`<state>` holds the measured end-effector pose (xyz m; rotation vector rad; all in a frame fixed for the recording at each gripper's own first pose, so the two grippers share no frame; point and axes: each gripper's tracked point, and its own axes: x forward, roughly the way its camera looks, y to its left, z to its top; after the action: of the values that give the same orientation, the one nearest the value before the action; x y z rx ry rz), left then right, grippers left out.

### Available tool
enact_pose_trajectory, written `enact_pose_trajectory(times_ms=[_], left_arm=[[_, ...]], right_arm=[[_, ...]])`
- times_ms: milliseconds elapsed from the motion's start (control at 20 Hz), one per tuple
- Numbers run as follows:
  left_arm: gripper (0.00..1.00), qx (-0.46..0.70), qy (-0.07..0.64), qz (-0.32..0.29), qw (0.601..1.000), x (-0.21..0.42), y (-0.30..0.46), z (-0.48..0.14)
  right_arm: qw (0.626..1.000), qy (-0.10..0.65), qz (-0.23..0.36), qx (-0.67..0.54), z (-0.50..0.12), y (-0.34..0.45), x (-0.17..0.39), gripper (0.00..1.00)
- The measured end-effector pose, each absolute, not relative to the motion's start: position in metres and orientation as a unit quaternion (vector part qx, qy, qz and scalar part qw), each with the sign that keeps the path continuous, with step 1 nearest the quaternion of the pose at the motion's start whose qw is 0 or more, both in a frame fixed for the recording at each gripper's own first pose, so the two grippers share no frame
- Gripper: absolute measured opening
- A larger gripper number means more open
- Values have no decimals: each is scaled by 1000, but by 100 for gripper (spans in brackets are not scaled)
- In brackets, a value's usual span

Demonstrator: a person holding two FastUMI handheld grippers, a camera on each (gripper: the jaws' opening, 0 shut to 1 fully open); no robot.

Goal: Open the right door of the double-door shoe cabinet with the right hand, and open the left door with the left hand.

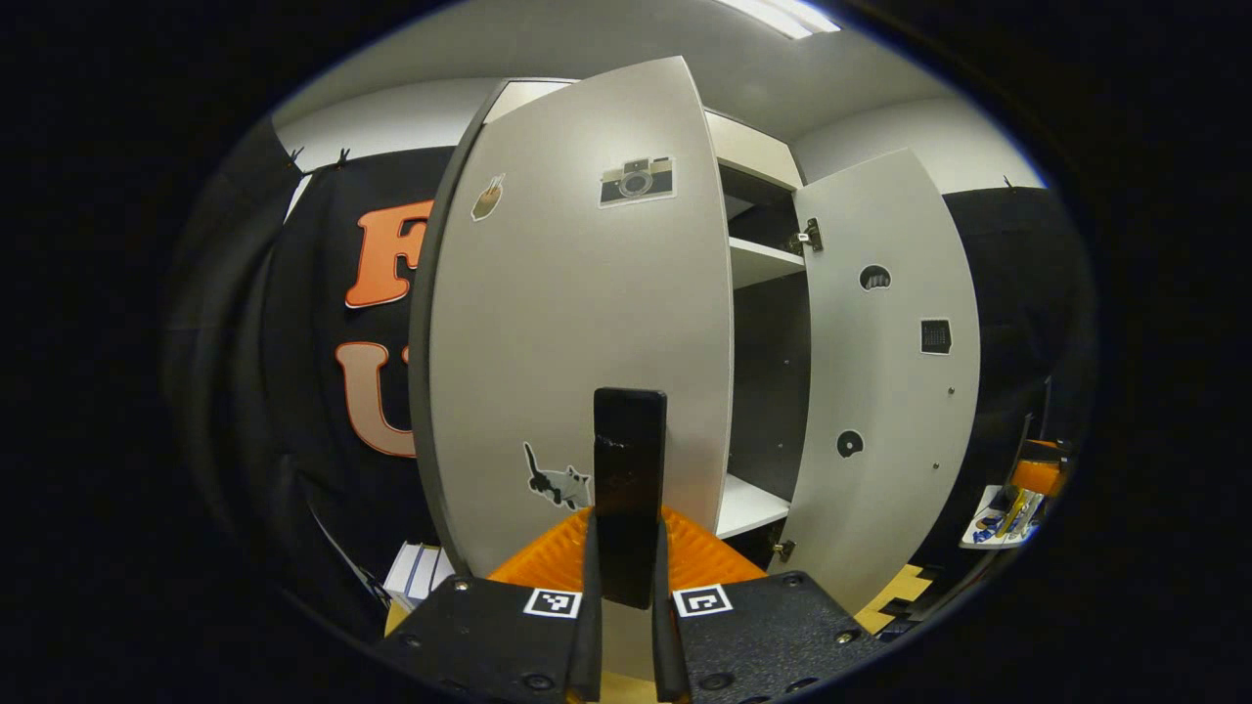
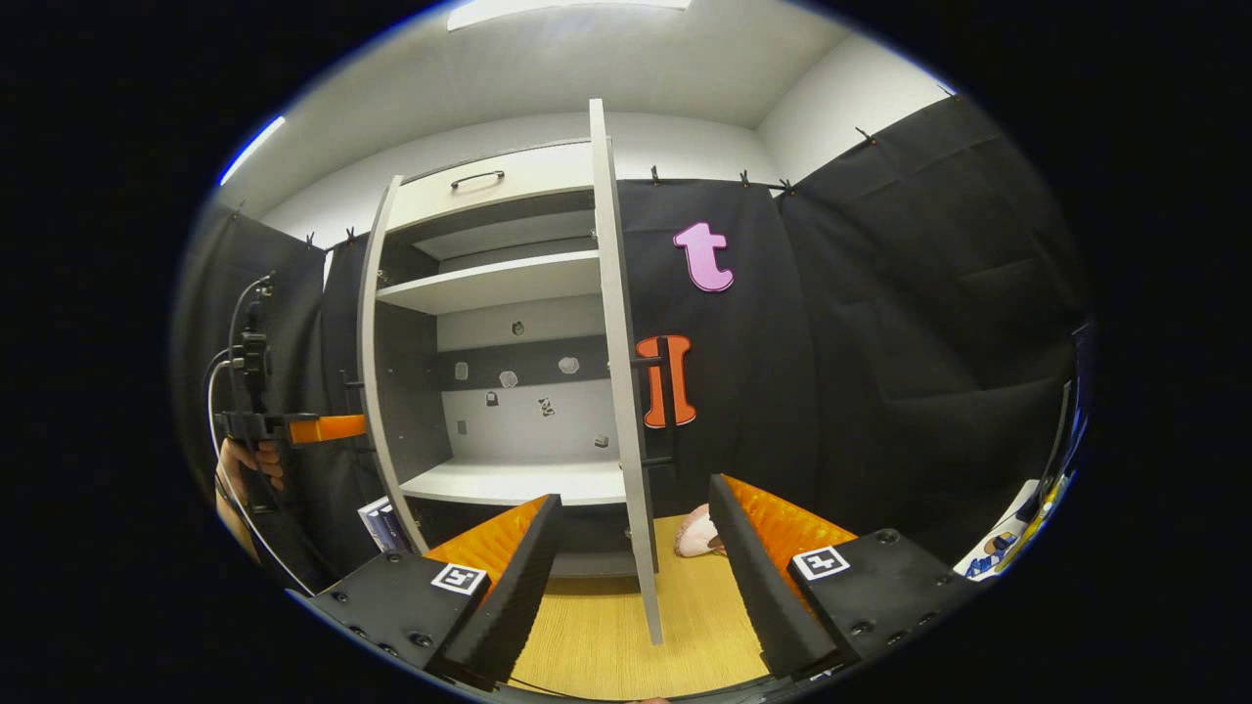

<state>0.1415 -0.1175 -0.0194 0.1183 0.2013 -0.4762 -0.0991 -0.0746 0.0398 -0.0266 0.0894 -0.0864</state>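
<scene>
Left hand-held gripper [image 1: 626, 587] is clenched on the left door's [image 1: 577, 323] black handle [image 1: 629, 479]. Right hand-held gripper [image 2: 626, 548] is released, straddling the right door's [image 2: 621, 391] edge; shelves [image 2: 499, 284] exposed.

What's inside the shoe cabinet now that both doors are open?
Through the right gripper view, the shoe cabinet shows bare white shelves, small stickers on its back panel, and no shoes. The right door, seen edge-on, covers its right edge; the top drawer is closed.

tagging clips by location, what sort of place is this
Probably a staged recording booth, not a lived-in home: black cloth wall hangs clipped behind a tall grey double-door shoe cabinet with bare shelves, on a pale wood floor.
</scene>
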Motion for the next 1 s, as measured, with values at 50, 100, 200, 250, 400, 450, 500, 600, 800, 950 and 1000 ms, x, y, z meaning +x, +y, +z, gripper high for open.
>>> enact_pose_trajectory(times_ms=[50,100,200,250,400,450,500,600,800,950,1000], left_arm=[[21,57,98,-233,966,138,-112,-18],[21,58,97,-230,967,136,-107,-16],[21,64,93,-221,969,132,-97,-13],[21,68,89,-217,970,131,-93,-11],[20,73,82,-202,973,127,-78,-7],[20,71,81,-195,975,126,-74,-6],[20,70,80,-188,976,125,-69,-4],[20,74,76,-175,979,124,-58,-1],[18,110,54,-164,979,123,-46,3],[14,107,47,-154,981,123,-35,5],[13,102,47,-149,983,123,-30,5]], right_arm=[[998,45,-42,-13,39,-75,-97,98],[998,46,-41,-13,38,-75,-95,98],[998,49,-38,-11,35,-74,-91,98],[998,51,-37,-11,32,-74,-89,88],[998,56,-36,-15,27,-74,-84,98],[998,56,-36,-17,26,-75,-82,98],[998,57,-36,-18,25,-76,-80,98],[998,58,-32,-17,24,-75,-77,98],[998,60,-27,-17,22,-72,-69,88],[998,63,-15,-15,20,-64,-64,88],[998,66,-12,-13,18,-63,-65,88]])
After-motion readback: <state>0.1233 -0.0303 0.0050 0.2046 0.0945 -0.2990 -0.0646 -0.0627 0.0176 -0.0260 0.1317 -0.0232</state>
